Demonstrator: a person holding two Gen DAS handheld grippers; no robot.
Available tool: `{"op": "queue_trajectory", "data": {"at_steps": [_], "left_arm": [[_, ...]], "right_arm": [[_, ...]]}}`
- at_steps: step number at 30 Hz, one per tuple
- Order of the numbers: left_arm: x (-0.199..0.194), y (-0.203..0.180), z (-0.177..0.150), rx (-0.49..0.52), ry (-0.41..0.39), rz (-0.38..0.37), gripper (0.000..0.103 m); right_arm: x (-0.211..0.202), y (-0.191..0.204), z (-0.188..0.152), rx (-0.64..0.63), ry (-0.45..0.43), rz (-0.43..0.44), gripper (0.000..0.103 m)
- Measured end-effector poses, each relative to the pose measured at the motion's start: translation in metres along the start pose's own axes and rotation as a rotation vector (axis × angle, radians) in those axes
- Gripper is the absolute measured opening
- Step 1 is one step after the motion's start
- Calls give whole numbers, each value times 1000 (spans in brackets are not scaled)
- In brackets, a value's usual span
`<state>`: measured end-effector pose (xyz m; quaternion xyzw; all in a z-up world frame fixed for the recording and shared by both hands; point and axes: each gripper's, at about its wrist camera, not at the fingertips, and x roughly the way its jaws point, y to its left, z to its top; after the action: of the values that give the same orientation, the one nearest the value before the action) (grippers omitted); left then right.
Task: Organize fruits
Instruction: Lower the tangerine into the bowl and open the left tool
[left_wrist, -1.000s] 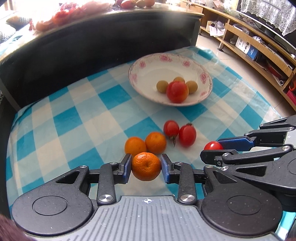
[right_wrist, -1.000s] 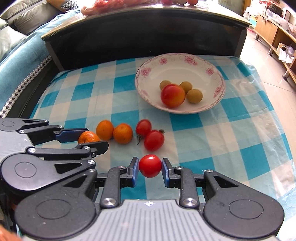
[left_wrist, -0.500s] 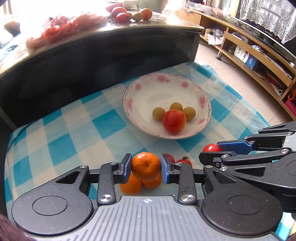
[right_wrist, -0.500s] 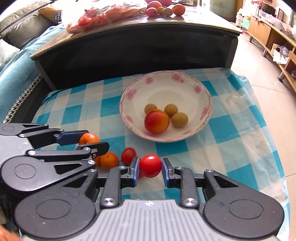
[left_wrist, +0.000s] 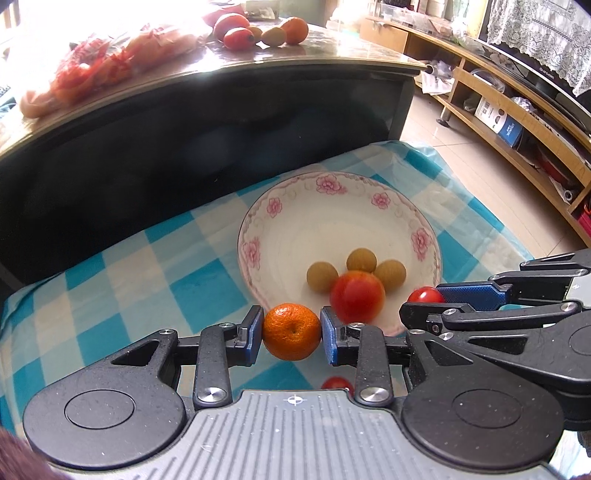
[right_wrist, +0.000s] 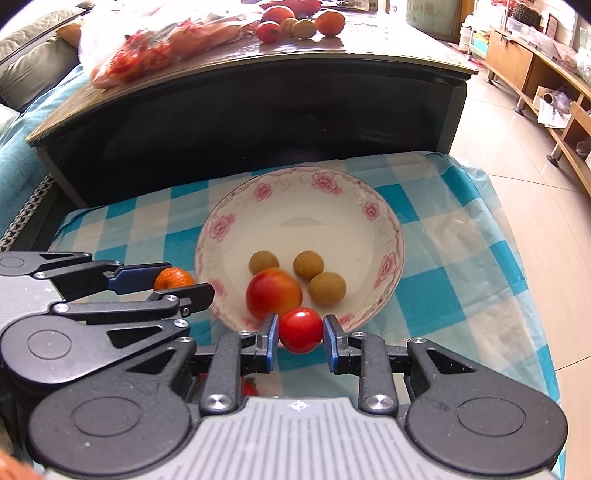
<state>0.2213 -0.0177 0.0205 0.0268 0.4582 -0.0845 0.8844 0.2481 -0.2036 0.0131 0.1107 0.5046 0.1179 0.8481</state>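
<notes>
Checked cloth (right_wrist: 461, 236): under the floral bowl (right_wrist: 388, 229). Bowl: holds one red-yellow fruit (right_wrist: 274, 293) and three tan longans (right_wrist: 327, 288). Your left hand-held gripper (left_wrist: 291, 331): clamped on a mandarin (left_wrist: 291, 331), just short of the bowl's near rim. Your right hand-held gripper (right_wrist: 300, 331): clamped on a cherry tomato (right_wrist: 300, 331), over that rim.

mandarin (left_wrist: 291, 331) orange | tomato (right_wrist: 300, 331) red | bowl (right_wrist: 354, 206) white, pink flowers | cloth (left_wrist: 122, 284) blue-white check
</notes>
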Motion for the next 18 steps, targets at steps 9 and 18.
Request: {"op": "queue_trajectory", "data": {"at_steps": [9, 18], "left_arm": [[17, 2, 9, -13, 13, 4, 40], [25, 3, 15, -22, 17, -1, 40]], "right_arm": [[16, -4, 11, -14, 9, -16, 31], [23, -9, 17, 3, -3, -31, 31]]}}
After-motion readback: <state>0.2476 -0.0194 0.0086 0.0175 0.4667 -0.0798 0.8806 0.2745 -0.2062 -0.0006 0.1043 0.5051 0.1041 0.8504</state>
